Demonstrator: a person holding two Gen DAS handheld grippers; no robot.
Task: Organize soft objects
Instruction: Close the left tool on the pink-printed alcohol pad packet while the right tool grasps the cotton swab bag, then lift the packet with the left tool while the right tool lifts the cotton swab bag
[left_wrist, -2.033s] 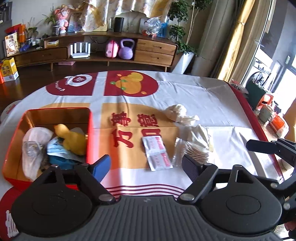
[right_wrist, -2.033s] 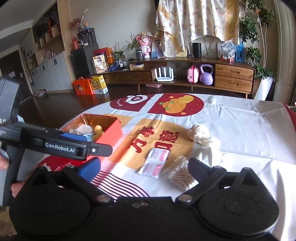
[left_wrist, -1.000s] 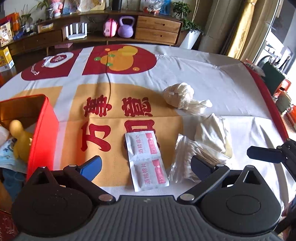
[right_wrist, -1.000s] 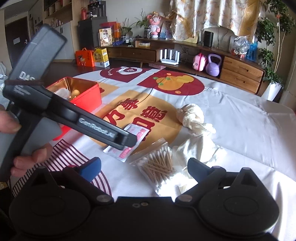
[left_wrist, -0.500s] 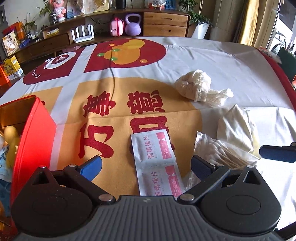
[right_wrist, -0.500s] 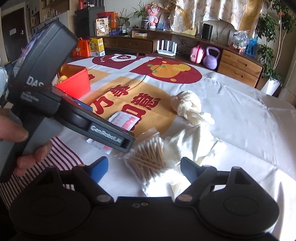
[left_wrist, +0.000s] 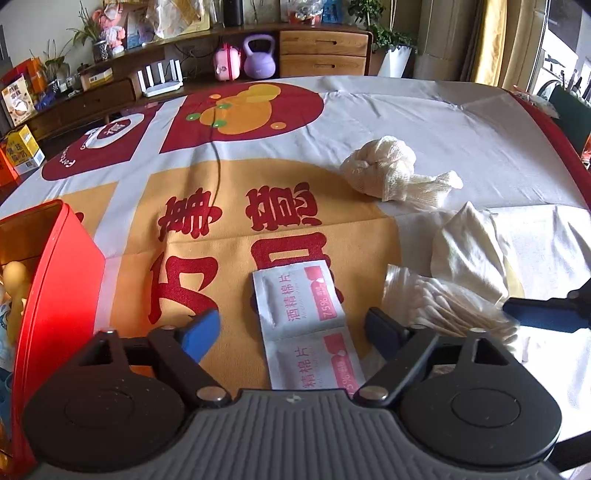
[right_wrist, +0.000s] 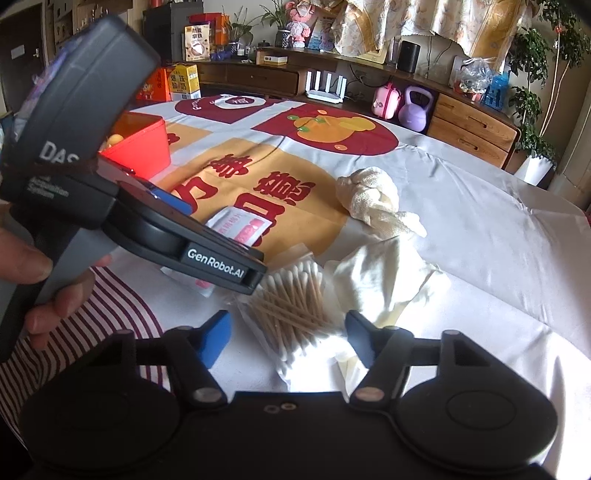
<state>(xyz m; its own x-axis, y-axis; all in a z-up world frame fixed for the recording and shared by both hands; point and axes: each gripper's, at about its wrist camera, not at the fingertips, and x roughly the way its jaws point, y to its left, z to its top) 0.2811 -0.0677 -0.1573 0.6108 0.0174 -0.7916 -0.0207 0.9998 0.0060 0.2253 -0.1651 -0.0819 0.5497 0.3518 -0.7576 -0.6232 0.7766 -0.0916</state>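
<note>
The left gripper (left_wrist: 291, 332) has its jaws spread wide and empty, straddling the white-and-pink paired alcohol-wipe sachets (left_wrist: 303, 317) lying flat on the surface. The right gripper (right_wrist: 286, 338), equally wide and empty, brackets the clear bag of wooden cotton swabs (right_wrist: 295, 299).

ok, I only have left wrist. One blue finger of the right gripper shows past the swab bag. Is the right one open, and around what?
Observer: The right gripper is open. The cotton swab bag lies between its fingers, not clamped.
Operator: Cloth in the way?
Observer: The cream cloth lies against the bag's right side, and its crumpled edge seems to reach the right-hand finger.
Operator: Is my gripper clear of the bag?
Observer: From the right wrist, the near finger of the left gripper ends right at the bag's left corner. I cannot tell if it touches.
</note>
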